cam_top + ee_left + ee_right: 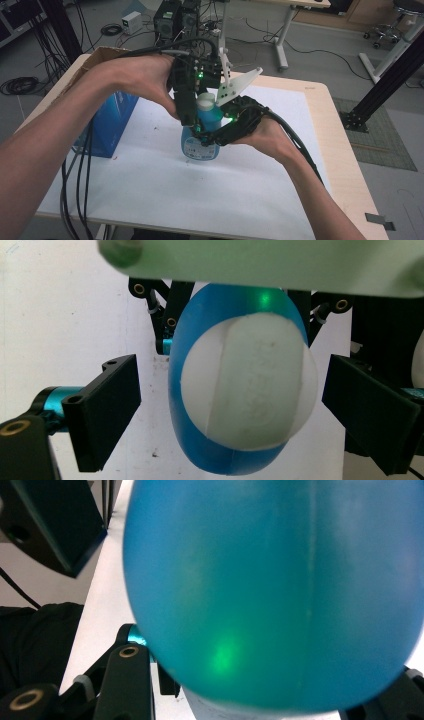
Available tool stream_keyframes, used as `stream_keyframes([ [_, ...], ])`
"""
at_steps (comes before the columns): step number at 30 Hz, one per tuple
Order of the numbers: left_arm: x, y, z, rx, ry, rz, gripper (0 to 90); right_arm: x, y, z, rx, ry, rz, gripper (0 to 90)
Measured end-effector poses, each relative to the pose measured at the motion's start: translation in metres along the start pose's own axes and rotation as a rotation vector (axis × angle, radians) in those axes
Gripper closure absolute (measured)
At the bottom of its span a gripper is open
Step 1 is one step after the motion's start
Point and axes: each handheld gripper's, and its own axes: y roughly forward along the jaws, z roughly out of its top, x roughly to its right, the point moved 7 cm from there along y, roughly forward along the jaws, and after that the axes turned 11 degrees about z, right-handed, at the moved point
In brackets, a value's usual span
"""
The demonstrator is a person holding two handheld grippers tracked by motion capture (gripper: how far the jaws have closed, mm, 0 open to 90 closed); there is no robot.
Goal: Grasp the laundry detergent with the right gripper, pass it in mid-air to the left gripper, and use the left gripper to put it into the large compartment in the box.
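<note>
My left gripper [230, 405] hangs straight over the blue bottle [201, 140], looking down on its white cap [250, 385]. Its jaws stand wide apart, one on each side of the cap, with bare white table [65, 315] showing in the gaps, so they touch nothing and the gripper is released. In the high view I see the left gripper [192, 125] coming down from the far left, its tips at the bottle's neck.

My right gripper [212, 136] reaches in from the right at the level of the bottle's shoulder. In the right gripper view the blue bottle [270, 590] sits pressed up against the camera, with the linkage just visible below it. The jaws seem to lie either side of the body, yet I cannot tell whether they are clamped on it or only resting beside it.

The bottle stands upright near the middle of the table [200, 200], its long axis vertical and its cap pointing up. It is translucent blue, rounded and pear-shaped, wider low down, with a pale label on its near face and a green light reflected on its side. A blue box [107, 125] stands to its left.
</note>
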Motion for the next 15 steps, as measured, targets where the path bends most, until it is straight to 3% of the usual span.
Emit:
stream_keyframes([
  [15, 0.0010, 0.0030, -0.0008, -0.007, 0.002, 0.006, 15.8, -0.0005, -0.0013, -0.0010, -0.010, -0.001, -0.008, 47.1],
])
